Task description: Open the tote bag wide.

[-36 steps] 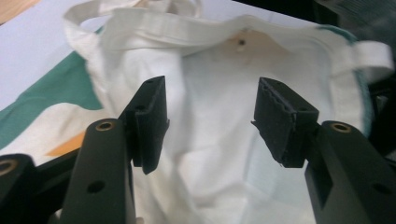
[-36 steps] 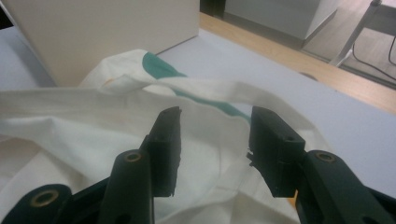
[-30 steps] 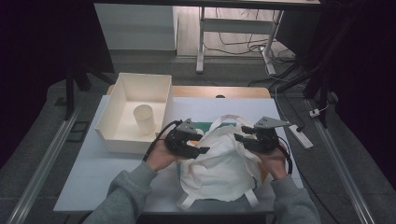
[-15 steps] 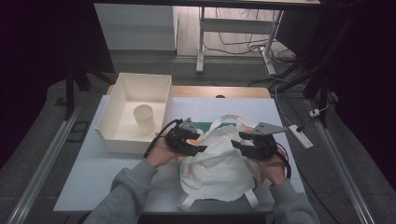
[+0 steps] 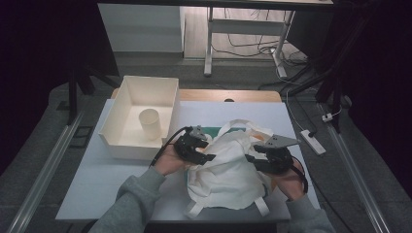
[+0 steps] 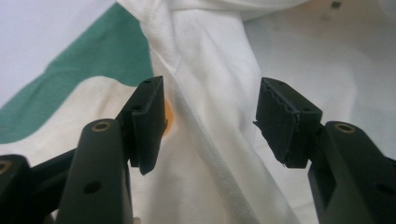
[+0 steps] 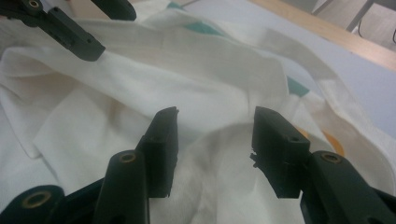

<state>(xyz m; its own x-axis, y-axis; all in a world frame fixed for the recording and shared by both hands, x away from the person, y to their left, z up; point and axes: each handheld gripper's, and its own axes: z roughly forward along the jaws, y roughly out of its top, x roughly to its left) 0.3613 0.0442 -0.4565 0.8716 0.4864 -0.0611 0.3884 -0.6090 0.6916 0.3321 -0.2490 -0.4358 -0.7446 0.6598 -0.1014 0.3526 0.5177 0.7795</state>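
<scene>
A crumpled white cloth tote bag (image 5: 228, 167) with a green printed patch and a small orange mark lies a little right of centre in the lower half of the high view, on the pale tabletop. Its fabric is bunched and folded over itself, rumpled rather than flat. Two flat white straps stick out at its lower edge, toward the bottom of the frame, and a looped handle arches at its upper edge. The green patch peeks out at the bag's upper left. In the left gripper view (image 6: 210, 116) a stitched seam runs diagonally down the cloth, with the green band at upper left.
</scene>
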